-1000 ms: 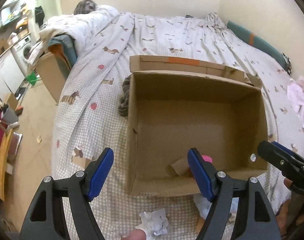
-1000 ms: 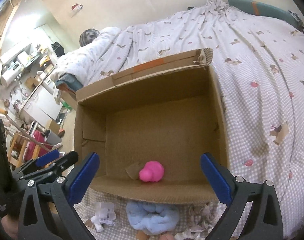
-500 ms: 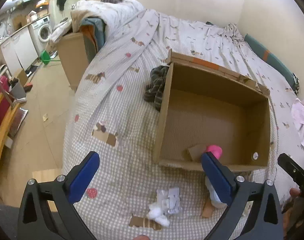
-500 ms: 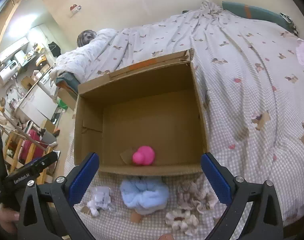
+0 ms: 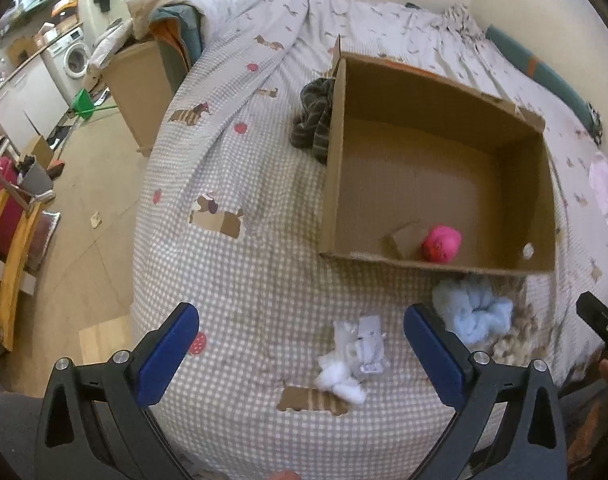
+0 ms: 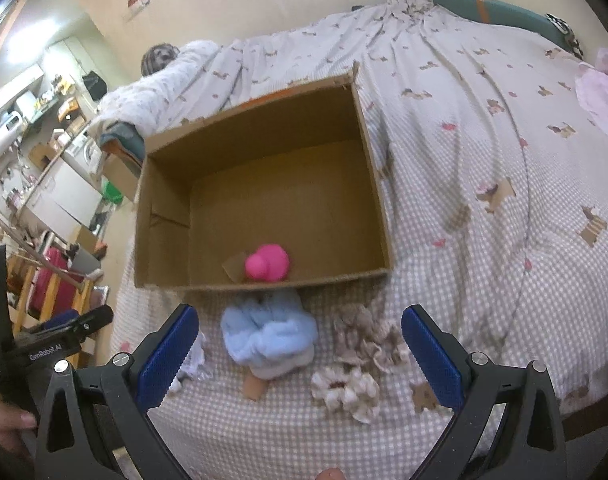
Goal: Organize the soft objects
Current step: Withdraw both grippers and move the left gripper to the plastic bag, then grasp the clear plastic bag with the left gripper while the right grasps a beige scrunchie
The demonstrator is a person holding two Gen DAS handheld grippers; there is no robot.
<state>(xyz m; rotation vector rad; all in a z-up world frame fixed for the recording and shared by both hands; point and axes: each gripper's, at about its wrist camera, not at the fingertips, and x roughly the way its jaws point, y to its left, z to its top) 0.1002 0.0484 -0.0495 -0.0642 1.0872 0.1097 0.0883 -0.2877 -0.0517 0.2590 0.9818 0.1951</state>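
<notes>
An open cardboard box [image 5: 435, 176] sits on the bed [image 5: 244, 272], right of centre in the left wrist view and at the middle of the right wrist view. A pink soft toy [image 5: 441, 243] lies inside it against the near wall, beside a loose scrap of cardboard [image 5: 403, 238] on the box floor. Just outside that near wall, on the checked bedspread, rests a light blue fluffy item [image 6: 270, 334], touching or nearly touching the box. To its right in the right wrist view lies a beige and white crocheted bundle [image 6: 359, 364]; to its left, lower centre of the left wrist view, a small white fluffy piece with a tag [image 5: 353, 356]. A dark striped cloth [image 5: 313, 120] is bunched against the outer left wall of the box, and a pale pink cloth [image 6: 599, 88] lies at the upper right edge of the right wrist view. The left tool [image 5: 300, 350] hangs above the bedspread at the bottom of its frame, blue pads spread wide and holding nothing. The right tool [image 6: 300, 352] is likewise spread wide and empty, poised above the blue item and the crocheted bundle. A washing machine [image 5: 78, 58] stands in the upper left of the left wrist view.
</notes>
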